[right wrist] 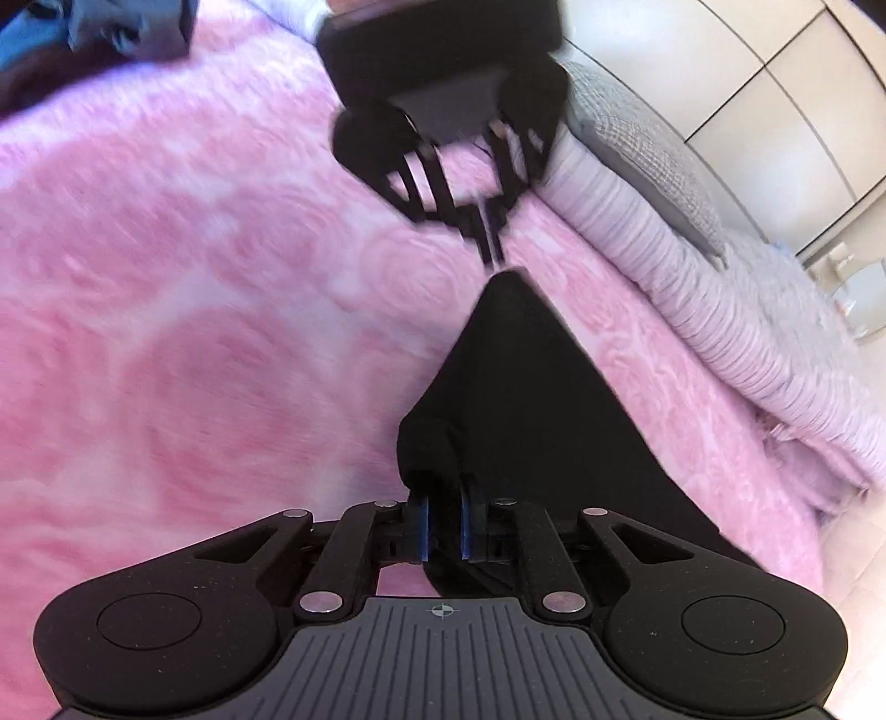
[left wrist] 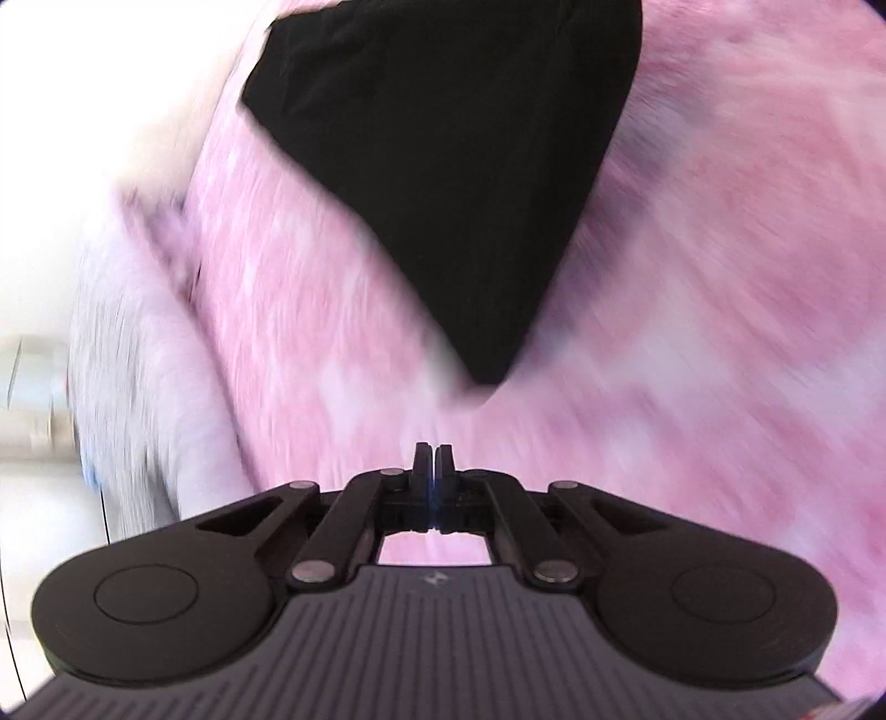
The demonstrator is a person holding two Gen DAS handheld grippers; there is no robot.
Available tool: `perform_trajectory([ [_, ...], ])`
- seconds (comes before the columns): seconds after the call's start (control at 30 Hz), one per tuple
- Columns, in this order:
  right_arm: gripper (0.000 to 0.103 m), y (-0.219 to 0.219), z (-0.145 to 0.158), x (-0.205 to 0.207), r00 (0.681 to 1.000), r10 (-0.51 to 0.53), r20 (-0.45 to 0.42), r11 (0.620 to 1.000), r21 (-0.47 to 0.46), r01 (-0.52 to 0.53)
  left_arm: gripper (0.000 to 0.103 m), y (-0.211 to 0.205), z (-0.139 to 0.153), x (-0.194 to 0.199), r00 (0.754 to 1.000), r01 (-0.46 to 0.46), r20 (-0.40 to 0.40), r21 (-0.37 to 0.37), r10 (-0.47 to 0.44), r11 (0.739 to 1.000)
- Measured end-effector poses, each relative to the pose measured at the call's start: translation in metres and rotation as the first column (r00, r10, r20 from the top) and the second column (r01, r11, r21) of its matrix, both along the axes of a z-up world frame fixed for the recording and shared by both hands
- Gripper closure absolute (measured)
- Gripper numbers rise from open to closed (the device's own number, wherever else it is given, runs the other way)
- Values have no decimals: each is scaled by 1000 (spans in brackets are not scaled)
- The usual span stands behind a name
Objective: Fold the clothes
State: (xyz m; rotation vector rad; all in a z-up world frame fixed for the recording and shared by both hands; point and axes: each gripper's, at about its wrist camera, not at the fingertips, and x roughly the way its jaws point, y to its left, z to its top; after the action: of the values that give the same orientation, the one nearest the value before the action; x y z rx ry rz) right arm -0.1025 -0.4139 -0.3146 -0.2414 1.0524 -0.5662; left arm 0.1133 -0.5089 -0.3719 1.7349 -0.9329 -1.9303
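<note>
Black garment (right wrist: 531,399) hangs stretched between both tools over a pink blanket (right wrist: 194,332) on a bed.

Right wrist view: right tool (right wrist: 441,526) at lower centre, blue pads (right wrist: 422,526) clenched on a bunched corner of the garment; cloth fills the gap and drapes over the fingertips. From there the fabric rises as a narrowing black triangle to a tip at centre frame, just under the left tool (right wrist: 493,249), seen blurred in the upper middle. Whether that tip sits inside the left tool's fingers: cannot tell from this view, too blurred, tip looks touching or just below.

Left wrist view: left tool (left wrist: 433,459) at lower centre, jaws fully clenched, fingers pressed together, nothing visible between them. Garment (left wrist: 443,166) fills the upper middle as a black wedge, point aimed down toward the tool, ending apart from the fingertips with pink blanket (left wrist: 692,332) showing in between. Heavy motion blur across the blanket.

Other: pale ribbed cover (right wrist: 692,266) along the bed edge at right of the right wrist view, grey pillow (right wrist: 637,138) above it, white cupboard doors (right wrist: 775,72) in the upper right. Dark crumpled clothes (right wrist: 111,27) in the upper left corner, on the blanket. No containers visible.
</note>
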Motion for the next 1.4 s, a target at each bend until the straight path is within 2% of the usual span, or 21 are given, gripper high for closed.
perform_trajectory([
  [0.07, 93, 10, 3, -1, 1000, 0, 3, 1000, 18, 0, 103, 19, 17, 17, 1000, -18, 10, -2, 18, 1000],
  [0.17, 94, 14, 2, -4, 1000, -18, 3, 999, 30, 18, 101, 39, 27, 16, 1000, 26, -1, -16, -26, 1000],
  [0.23, 94, 15, 3, -5, 1000, -18, 9, 999, 32, 17, 95, 46, 17, 7, 996, 90, -1, -3, -90, 996],
  [0.27, 94, 16, 4, -5, 1000, -17, 13, 999, 32, 17, 87, 47, 6, 0, 994, 114, -8, 0, -114, 994],
  [0.3, 94, 21, 5, -7, 1000, -13, 17, 999, 30, 12, 74, 47, -4, -8, 991, 136, -15, 1, -136, 991],
  [0.33, 94, 23, 6, -9, 1000, -10, 22, 1000, 29, 10, 69, 44, -16, -15, 990, 141, -26, -11, -142, 990],
  [0.37, 94, 24, 6, -11, 1000, -9, 27, 1000, 29, 8, 64, 41, -28, -23, 988, 147, -37, -24, -147, 989],
  [0.47, 94, 25, 7, -16, 999, -2, 32, 1000, 28, 1, 61, 27, -58, -43, 986, 145, -78, -50, -149, 988],
  [0.57, 94, 25, 9, -18, 999, -6, 38, 999, 33, 4, 62, 15, -80, -54, 978, 198, -56, -53, -201, 979],
  [0.6, 94, 25, 10, -19, 999, -7, 39, 999, 34, 6, 79, 10, -83, -55, 975, 215, -55, -56, -218, 975],
  [0.63, 94, 25, 11, -19, 999, -8, 41, 999, 37, 7, 88, 4, -80, -55, 977, 201, -61, -43, -203, 979],
  [0.7, 94, 24, 12, -18, 999, -10, 44, 999, 43, 8, 93, -8, -75, -57, 982, 174, -73, -19, -175, 985],
  [0.83, 95, 28, 17, -12, 999, 16, 36, 998, 54, -18, 95, -3, -43, -40, 983, 153, -98, -50, -157, 987],
  [1.0, 95, 56, 41, 3, 992, 92, 85, 989, 106, -100, 95, 30, -4, -11, 991, 125, -46, 11, -125, 992],
  [1.13, 95, 70, 71, 8, 976, 116, 184, 971, 184, -150, 94, 45, 32, 2, 997, 75, -11, 58, -74, 996],
  [1.23, 95, 50, 95, -8, 958, 83, 274, 963, 226, -148, 94, 28, 71, -9, 999, 8, -47, 58, -6, 998],
  [1.33, 95, 13, 123, -39, 930, 26, 366, 956, 264, -131, 93, 0, 112, -42, 995, -40, -87, 58, 45, 998],
  [1.4, 95, -20, 143, -71, 901, -55, 430, 949, 303, -87, 93, -28, 133, -75, 995, -46, -90, 61, 51, 997],
])
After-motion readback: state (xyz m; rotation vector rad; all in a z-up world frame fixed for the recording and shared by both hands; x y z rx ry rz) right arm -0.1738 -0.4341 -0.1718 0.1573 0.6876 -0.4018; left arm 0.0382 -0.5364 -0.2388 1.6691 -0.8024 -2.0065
